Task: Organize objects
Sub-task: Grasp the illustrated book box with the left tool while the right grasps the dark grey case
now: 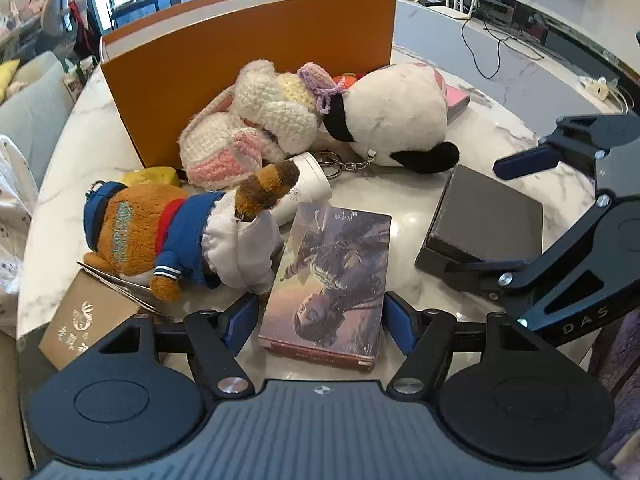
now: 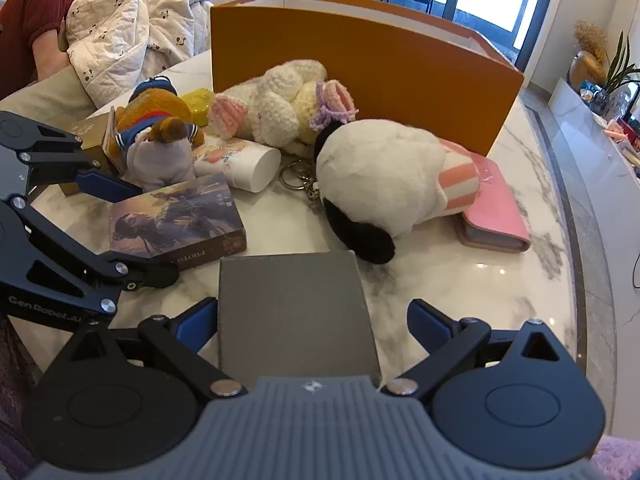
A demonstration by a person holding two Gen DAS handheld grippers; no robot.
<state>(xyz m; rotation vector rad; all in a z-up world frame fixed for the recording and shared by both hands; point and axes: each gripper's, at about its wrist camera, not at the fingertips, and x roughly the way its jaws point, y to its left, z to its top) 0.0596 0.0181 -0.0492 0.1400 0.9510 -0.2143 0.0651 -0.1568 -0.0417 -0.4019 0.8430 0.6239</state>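
Observation:
An illustrated card box [image 1: 328, 280] lies flat on the marble table [image 1: 500, 136], and my left gripper [image 1: 318, 318] is open with one finger on each side of its near end. A dark grey box [image 2: 294, 312] lies flat between the open fingers of my right gripper [image 2: 312, 320]; whether they touch it I cannot tell. The grey box also shows in the left wrist view [image 1: 486, 216], and the card box in the right wrist view [image 2: 176, 220]. An open orange box [image 1: 248, 56] stands behind the pile.
A brown bear plush in blue [image 1: 176, 236], a crocheted rabbit [image 1: 256, 120], a white and black plush [image 1: 396, 116], a white cylinder [image 1: 304, 188] with a keyring, a yellow item [image 1: 152, 176], a tan carton [image 1: 88, 320] and a pink wallet [image 2: 496, 216] crowd the table.

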